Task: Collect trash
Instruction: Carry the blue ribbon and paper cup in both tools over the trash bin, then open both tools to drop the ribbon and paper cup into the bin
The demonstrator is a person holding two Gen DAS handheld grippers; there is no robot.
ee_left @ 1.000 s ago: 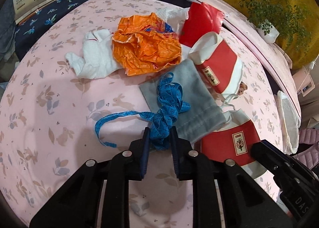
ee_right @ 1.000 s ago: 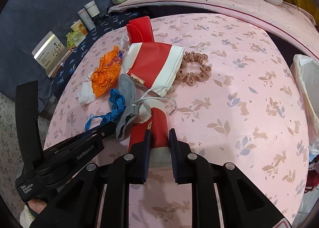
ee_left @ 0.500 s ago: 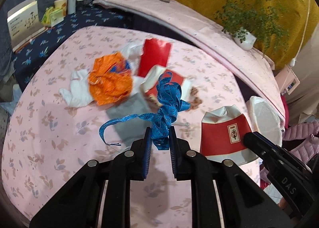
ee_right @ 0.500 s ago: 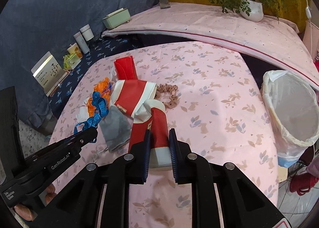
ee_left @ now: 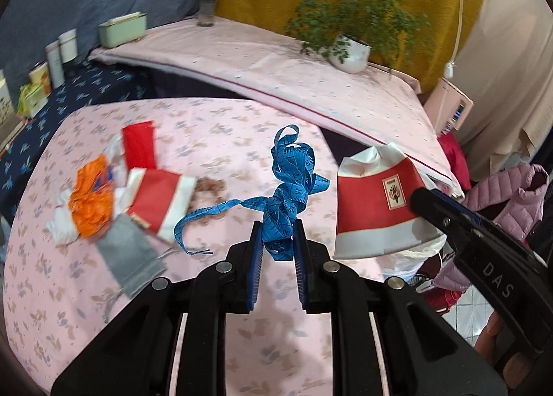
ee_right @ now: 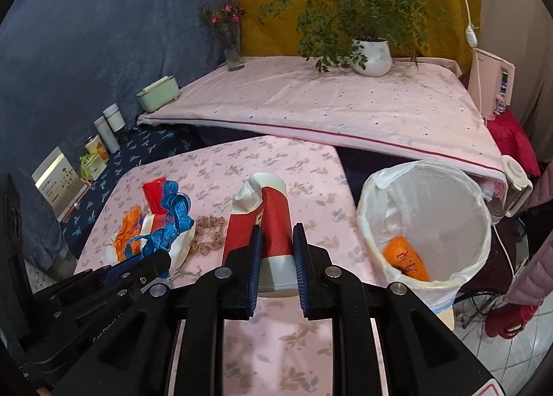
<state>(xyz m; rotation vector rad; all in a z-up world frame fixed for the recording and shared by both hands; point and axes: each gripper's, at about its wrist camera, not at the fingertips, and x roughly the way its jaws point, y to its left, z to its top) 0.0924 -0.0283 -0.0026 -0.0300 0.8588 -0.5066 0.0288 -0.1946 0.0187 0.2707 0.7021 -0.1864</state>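
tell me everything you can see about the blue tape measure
The blue tape measure is a soft, flexible ribbon printed with dark numbers, bunched into a loose tangle of loops. The left gripper is shut on the lower part of the tangle and holds it in the air above the pink floral tablecloth. One loop sticks up on top; a single free end trails out left and droops, frayed at its tip. Nothing else touches it.

Left gripper [ee_left: 277, 250]: I see its pads clamped on the blue tape measure [ee_left: 288, 188], lifted clear of the pink tablecloth [ee_left: 86, 292].
Right of my tool: right gripper [ee_left: 484, 257] holding a red-and-white paper cup [ee_left: 369, 209].
Left, below: orange wrapper [ee_left: 91, 202], grey pouch [ee_left: 129, 257].
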